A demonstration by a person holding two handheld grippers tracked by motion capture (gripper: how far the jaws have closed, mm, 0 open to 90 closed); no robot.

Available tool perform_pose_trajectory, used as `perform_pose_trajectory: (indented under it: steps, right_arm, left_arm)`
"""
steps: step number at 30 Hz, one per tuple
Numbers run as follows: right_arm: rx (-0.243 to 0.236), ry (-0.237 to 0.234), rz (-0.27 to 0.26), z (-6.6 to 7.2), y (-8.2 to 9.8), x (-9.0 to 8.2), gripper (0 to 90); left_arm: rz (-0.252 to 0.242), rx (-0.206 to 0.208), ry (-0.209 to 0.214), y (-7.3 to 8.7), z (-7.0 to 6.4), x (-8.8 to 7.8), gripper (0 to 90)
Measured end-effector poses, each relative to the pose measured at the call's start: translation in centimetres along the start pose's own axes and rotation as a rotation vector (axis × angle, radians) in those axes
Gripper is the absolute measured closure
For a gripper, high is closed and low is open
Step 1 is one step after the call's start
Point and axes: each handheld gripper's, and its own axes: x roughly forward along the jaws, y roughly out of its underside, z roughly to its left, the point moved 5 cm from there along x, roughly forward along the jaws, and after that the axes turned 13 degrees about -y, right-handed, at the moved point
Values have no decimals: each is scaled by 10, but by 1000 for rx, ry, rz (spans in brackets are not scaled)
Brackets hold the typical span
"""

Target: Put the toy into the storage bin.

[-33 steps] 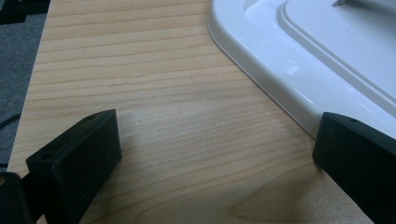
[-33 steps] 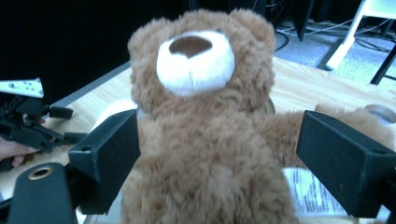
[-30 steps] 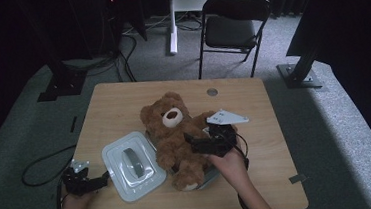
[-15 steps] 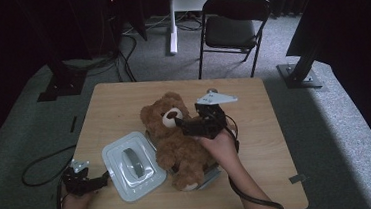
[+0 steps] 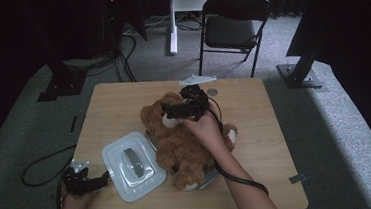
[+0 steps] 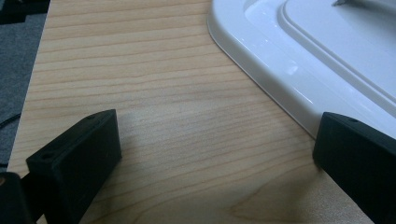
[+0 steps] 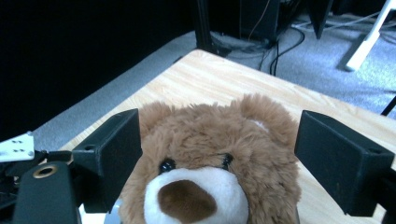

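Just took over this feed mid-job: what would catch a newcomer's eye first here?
The fluffy brown teddy bear lying face up mid-table, with the right gripper held open over its head, one jaw at each side of the face. Next, the white rounded plastic lid flat on the light wooden table at the bear's left, where the left gripper sits open by its rim.

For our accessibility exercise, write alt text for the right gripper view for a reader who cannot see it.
A brown teddy bear's head faces the camera between the two open black jaws of the right gripper, one on either side of it. Behind lie the wooden table, grey carpet and dark stands.
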Motion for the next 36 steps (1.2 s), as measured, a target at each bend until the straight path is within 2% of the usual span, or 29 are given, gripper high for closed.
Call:
perform_pose_trajectory:
  steps: [3, 6, 8, 10, 15, 19, 22, 27, 32, 36]
  right_arm:
    - [3, 8, 29, -3, 4, 11, 141]
    - [-6, -3, 58, -4, 9, 21, 141]
    - [-1, -18, 96, -5, 15, 28, 165]
    - [-1, -13, 128, -5, 23, 33, 182]
    - [3, -17, 130, -4, 34, 32, 202]
    - [-54, -23, 146, 3, 46, 33, 203]
    - [-59, -27, 148, 5, 51, 32, 212]
    - [-41, -43, 166, 6, 63, 35, 228]
    - [2, -84, 222, 4, 76, 44, 237]
    - [65, -113, 316, -3, 85, 55, 262]
  left_arm:
    - [0, 0, 0, 0, 0, 0, 16]
    - [0, 0, -1, 0, 0, 0, 16]
    - [0, 0, 0, 0, 0, 0, 16]
    - [0, 1, 0, 0, 0, 0, 16]
    - [0, 0, -1, 0, 0, 0, 16]
    - [0, 0, 0, 0, 0, 0, 16]
    - [-1, 0, -1, 0, 0, 0, 16]
    - [0, 1, 0, 0, 0, 0, 16]
    - [-1, 1, -1, 0, 0, 0, 16]
    - [0, 3, -1, 0, 0, 0, 16]
